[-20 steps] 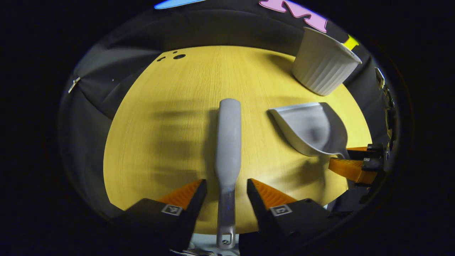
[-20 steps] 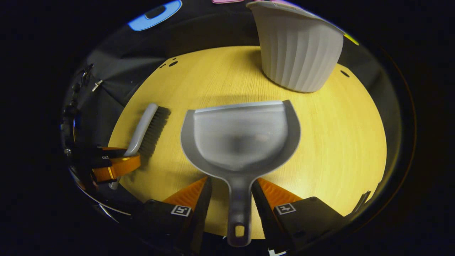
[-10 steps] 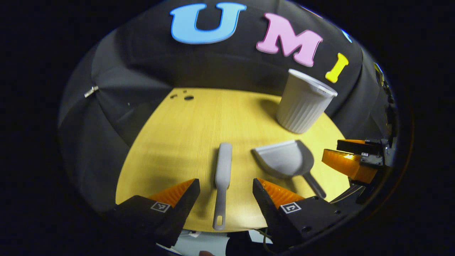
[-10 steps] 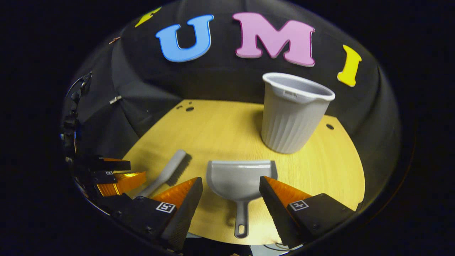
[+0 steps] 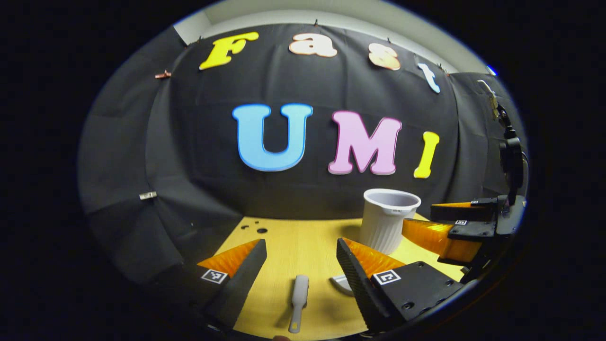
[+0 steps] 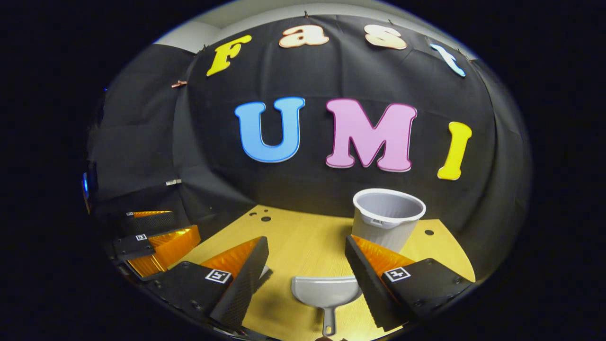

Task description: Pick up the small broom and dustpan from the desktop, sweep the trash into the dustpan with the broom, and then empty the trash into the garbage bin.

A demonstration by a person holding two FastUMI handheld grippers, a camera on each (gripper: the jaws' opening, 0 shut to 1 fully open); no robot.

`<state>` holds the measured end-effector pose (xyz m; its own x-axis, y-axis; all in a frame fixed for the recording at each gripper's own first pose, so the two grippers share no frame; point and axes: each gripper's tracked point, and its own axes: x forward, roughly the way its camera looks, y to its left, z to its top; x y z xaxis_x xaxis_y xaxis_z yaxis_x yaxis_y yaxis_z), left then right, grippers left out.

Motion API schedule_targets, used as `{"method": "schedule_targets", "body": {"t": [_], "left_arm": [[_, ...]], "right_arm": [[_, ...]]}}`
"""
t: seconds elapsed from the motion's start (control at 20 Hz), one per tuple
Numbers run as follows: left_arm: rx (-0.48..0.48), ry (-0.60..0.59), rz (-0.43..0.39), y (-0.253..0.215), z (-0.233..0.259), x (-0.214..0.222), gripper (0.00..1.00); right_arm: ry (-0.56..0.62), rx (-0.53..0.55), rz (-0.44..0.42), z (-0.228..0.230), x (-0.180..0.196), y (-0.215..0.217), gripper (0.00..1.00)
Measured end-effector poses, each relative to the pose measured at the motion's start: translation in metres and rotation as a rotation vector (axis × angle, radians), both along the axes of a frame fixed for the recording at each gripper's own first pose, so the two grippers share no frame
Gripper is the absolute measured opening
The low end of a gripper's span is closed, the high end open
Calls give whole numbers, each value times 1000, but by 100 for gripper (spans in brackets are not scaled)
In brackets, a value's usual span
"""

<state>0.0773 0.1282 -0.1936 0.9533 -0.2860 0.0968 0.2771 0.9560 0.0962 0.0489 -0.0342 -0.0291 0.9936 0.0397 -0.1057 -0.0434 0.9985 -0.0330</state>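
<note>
Left gripper view: left claw [image 5: 301, 265] hung released, pulled up and back from a second ago; broom [image 5: 298, 301] lay on the desk [image 5: 289, 244] at 6 o'clock, bin [image 5: 387, 226] at 4. Right gripper view: right claw [image 6: 307, 263] also released and withdrawn; dustpan [image 6: 325, 294] lay at 6. No trash visible; the task looked finished, tools set back down.
</note>
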Motion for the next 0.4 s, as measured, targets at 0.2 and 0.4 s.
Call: {"method": "schedule_targets", "body": {"t": [0.2, 0.4], "left_arm": [[-27, -61, 11, -4, 15, -16, 95], [29, -58, -19, -22, -3, -18, 96]], "right_arm": [[-63, -20, -49, 16, -26, -5, 100], [-19, 12, -126, -12, -42, -20, 100]]}}
